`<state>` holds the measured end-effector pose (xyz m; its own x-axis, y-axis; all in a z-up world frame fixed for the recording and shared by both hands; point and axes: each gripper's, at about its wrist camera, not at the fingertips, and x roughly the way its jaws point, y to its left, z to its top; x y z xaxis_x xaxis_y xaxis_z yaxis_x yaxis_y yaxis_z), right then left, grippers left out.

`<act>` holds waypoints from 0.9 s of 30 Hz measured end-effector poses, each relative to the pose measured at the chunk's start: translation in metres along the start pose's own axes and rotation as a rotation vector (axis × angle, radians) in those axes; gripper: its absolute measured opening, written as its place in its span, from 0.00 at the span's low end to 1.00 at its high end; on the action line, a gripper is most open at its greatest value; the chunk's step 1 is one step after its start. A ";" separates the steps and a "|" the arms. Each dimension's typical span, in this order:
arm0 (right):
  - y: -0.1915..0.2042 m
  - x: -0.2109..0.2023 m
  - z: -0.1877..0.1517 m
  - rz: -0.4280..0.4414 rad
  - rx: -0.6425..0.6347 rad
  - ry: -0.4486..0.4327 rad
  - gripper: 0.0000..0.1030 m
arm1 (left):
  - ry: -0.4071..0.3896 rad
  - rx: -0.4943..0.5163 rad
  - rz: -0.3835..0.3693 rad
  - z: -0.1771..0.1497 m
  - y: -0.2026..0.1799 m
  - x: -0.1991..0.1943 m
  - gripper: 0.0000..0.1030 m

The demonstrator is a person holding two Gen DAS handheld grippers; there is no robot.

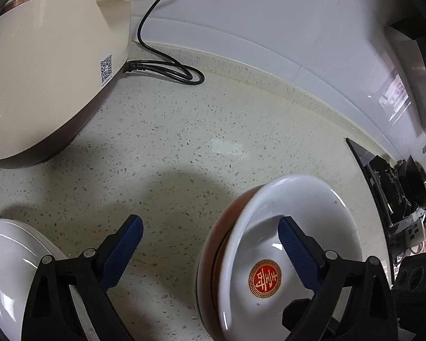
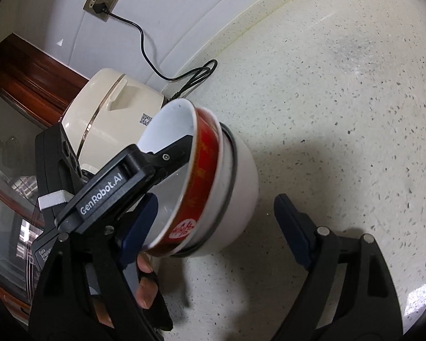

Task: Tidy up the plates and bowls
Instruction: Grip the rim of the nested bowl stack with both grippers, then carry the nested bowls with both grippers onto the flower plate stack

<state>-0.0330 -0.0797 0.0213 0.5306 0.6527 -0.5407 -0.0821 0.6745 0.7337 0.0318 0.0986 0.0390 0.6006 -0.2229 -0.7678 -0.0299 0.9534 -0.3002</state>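
Note:
A nested stack of bowls leans tilted on the speckled counter. The top bowl (image 1: 301, 199) is white inside with a red and gold emblem; its outside (image 2: 204, 170) is red. It sits in a larger white bowl (image 2: 241, 187). My left gripper (image 1: 213, 248) is open: one blue finger (image 1: 295, 253) reaches inside the top bowl, the other stands clear of its rim. In the right wrist view that inner finger (image 2: 179, 149) shows inside the bowl. My right gripper (image 2: 215, 224) is open, the stack's lower edge lying between its fingers without either pad pressing it.
A cream rice cooker (image 1: 56, 56) stands at the back left, its black cord (image 1: 167, 68) looping to a wall socket (image 2: 99, 0). A white dish with a pink flower print (image 1: 5, 255) lies at the lower left. A black stove (image 1: 394, 187) is on the right. A hand's fingers (image 2: 144, 284) show.

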 end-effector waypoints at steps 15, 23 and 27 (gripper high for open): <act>-0.005 -0.006 -0.003 0.077 0.022 0.010 0.69 | 0.006 -0.003 -0.097 -0.006 -0.004 -0.012 0.47; -0.006 -0.011 -0.008 0.087 0.007 0.002 0.69 | -0.010 -0.011 -0.077 -0.014 -0.005 -0.020 0.47; -0.006 -0.014 -0.010 0.099 0.004 -0.008 0.69 | -0.025 -0.011 -0.071 -0.017 -0.008 -0.026 0.47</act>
<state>-0.0486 -0.0897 0.0201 0.5267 0.7136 -0.4619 -0.1314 0.6052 0.7851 0.0035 0.0930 0.0518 0.6212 -0.2843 -0.7303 0.0044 0.9331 -0.3595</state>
